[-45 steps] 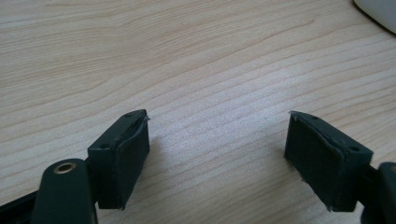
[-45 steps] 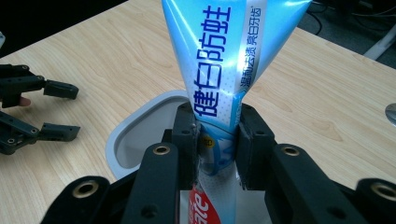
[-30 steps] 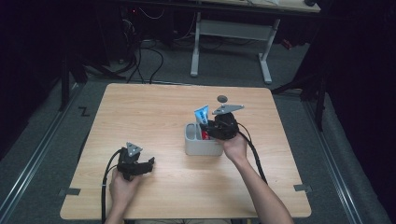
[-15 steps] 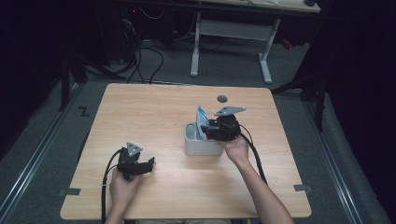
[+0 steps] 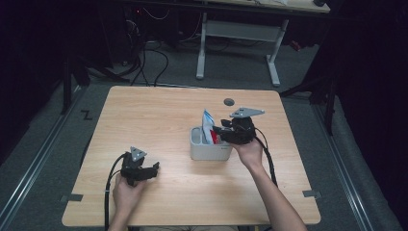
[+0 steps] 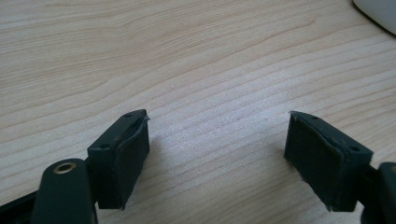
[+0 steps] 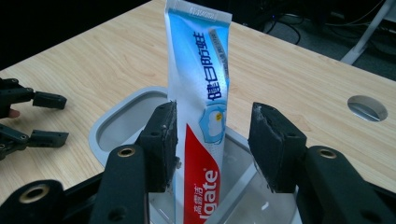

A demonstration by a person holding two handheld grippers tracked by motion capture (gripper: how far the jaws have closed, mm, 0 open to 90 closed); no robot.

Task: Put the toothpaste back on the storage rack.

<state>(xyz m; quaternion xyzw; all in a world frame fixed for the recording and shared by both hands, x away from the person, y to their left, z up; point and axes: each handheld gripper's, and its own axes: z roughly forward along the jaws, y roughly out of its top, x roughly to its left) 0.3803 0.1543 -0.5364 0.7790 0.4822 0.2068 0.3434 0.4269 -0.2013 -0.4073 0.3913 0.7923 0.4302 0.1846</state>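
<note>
Tabletop hole beyond toothpaste tube; printed lettering legible

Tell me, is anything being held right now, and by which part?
Nothing is held. The right hand-held gripper has just opened around the toothpaste tube, which stands in the grey bin. The left hand-held gripper is open over bare table.
</note>
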